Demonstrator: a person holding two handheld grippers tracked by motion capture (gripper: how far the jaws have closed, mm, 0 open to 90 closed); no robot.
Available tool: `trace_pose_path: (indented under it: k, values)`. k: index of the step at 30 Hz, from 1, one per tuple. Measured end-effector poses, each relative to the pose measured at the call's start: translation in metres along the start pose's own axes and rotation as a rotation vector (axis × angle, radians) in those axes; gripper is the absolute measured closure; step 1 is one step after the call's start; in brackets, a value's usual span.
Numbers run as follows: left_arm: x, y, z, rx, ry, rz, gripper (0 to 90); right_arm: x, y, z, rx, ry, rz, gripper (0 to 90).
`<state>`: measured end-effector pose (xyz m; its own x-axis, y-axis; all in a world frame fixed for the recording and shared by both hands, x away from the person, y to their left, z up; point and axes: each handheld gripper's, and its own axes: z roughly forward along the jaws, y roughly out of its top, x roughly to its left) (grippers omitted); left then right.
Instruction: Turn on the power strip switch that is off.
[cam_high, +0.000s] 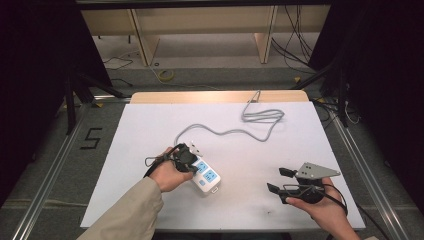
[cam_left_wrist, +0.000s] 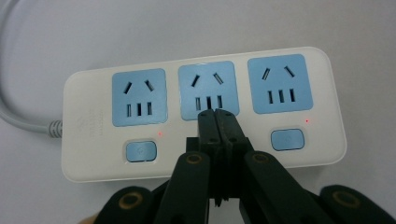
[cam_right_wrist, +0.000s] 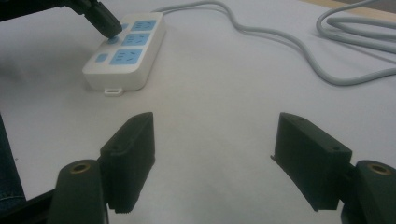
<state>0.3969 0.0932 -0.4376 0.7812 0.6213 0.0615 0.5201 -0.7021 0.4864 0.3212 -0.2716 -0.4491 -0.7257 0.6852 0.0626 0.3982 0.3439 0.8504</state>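
The white-covered bench (cam_high: 150, 150) carries a white power strip (cam_left_wrist: 93, 158) near its front left, fitted with three blue sockets, blue switch buttons and a grey cord (cam_high: 235, 131) trailing rearward. The left tool (cam_left_wrist: 215, 114) is clenched empty, its tips set over the middle switch. The right tool (cam_right_wrist: 212, 140) is held released, well apart.
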Motion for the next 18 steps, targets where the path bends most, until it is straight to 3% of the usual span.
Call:
trace_pose_path:
  k: [18]
  values:
    - [0.0000,0.0006,0.0005,0.007,-0.007,-0.009,90.0,0.0003,-0.0002,-0.0001,0.000,0.001,-0.002,29.4]
